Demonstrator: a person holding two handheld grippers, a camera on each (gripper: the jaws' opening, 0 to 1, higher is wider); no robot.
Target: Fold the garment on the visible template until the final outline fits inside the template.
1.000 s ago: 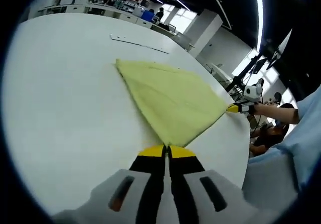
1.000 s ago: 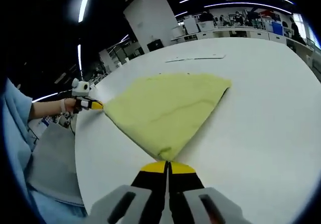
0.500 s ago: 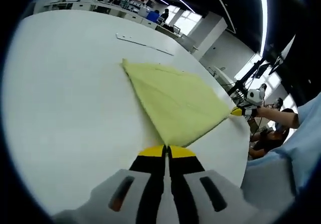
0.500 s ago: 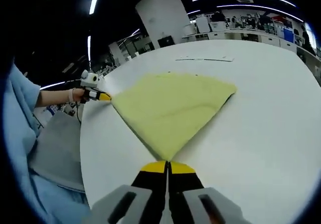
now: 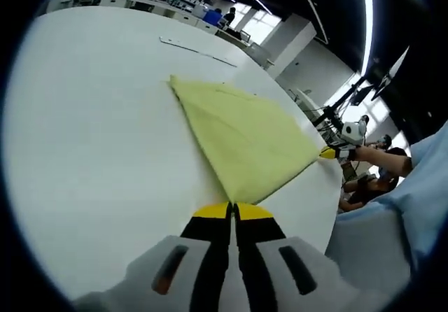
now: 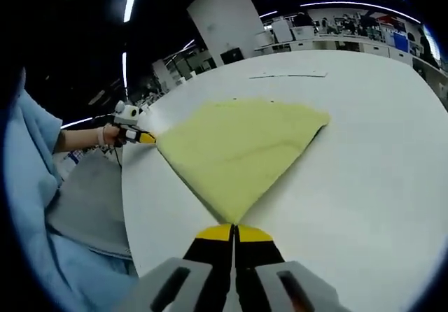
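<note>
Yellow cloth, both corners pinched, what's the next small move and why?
Probably carry both corners forward over the yellow cloth toward its far edge. The left gripper and right gripper are each shut on a near corner, and the cloth lies spread flat on the white table.

Left tool (image 5: 233, 209) clamped on yellow garment (image 5: 241, 138) corner; right tool (image 5: 329, 153) pinching far corner; white table (image 5: 91, 137).

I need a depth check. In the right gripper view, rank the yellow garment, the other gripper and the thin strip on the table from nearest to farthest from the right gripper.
1. Yellow garment, corner clamped at the right gripper.
2. Left gripper, at the garment's left corner.
3. Thin strip, beyond the garment's far edge.
</note>
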